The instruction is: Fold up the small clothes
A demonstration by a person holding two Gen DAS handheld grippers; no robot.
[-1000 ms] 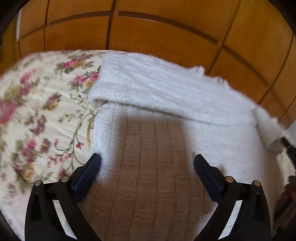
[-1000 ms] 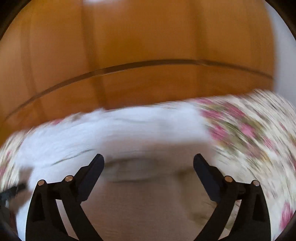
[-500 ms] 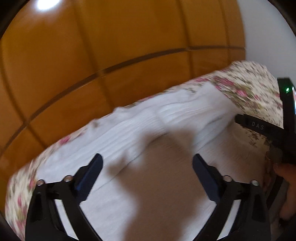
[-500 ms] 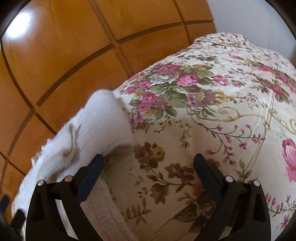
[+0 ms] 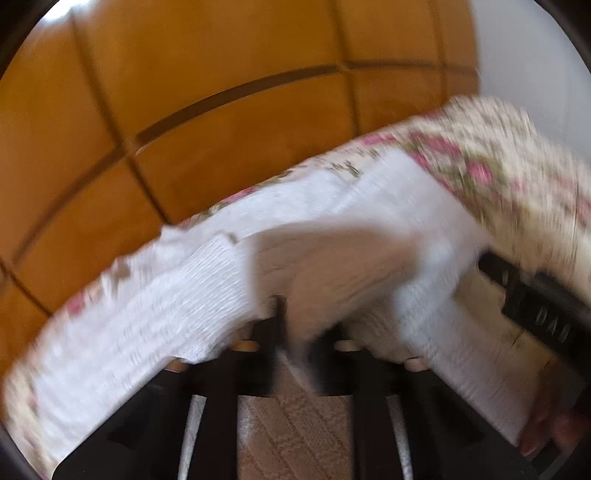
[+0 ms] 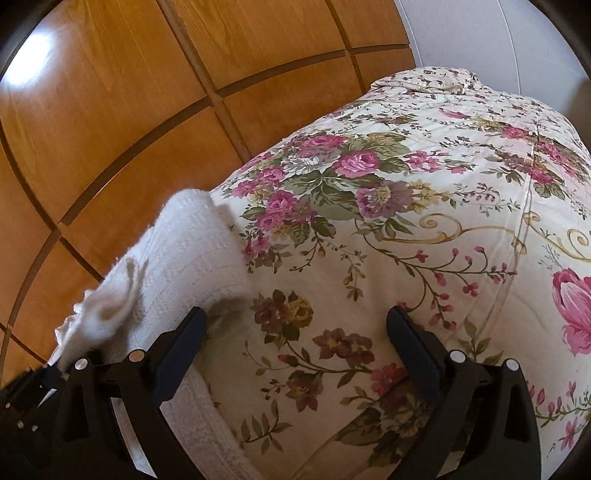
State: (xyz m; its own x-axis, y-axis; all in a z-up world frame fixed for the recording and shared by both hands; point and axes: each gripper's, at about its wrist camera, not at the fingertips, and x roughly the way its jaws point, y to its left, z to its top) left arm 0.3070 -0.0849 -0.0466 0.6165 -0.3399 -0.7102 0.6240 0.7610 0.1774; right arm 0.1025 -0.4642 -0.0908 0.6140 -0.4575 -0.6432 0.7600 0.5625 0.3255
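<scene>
On the bed [image 6: 424, 229] | left tool [image 5: 291, 332] clamped on white knit garment [image 5: 166, 317] | right tool [image 6: 295, 328] apart, empty | lift edge evenly, avoid bunching.

Floral bedspread [image 6: 406, 229]: cream ground, printed with pink and mauve roses, green leaves and gold scrolls; quilted seams run across it; it covers the bed and mounds up toward the far end. Wooden panelling [image 6: 147, 110]: honey-orange, glossy, divided into squares by dark grooves, standing directly behind the bed. White wall [image 6: 480, 33]: plain, to the right of the panelling.
</scene>
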